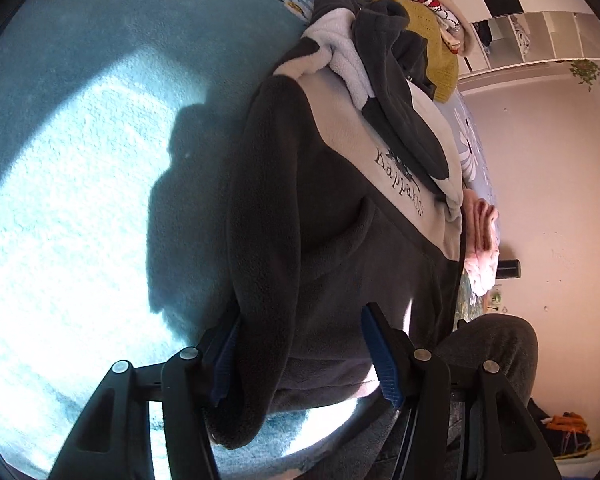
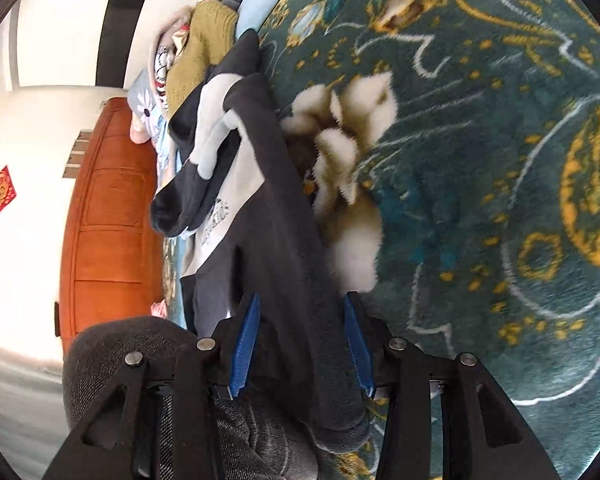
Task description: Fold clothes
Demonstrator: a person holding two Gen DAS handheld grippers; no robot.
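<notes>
We hold the dark grey fleece top between us: the left gripper has its jaws pinching its hem, and the right gripper pinches a sleeve edge, above the patterned blanket at three o'clock.

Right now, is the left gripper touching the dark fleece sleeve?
Cannot tell: in the left wrist view, the dark fleece sleeve lies between the left gripper pads; contact isn't plain.

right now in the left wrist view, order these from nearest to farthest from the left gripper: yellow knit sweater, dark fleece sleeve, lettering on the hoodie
1. dark fleece sleeve, lying between the left gripper fingers.
2. lettering, mid-frame on the hoodie's pale chest panel.
3. yellow knit sweater, top of frame in the clothes pile behind the hoodie.
</notes>
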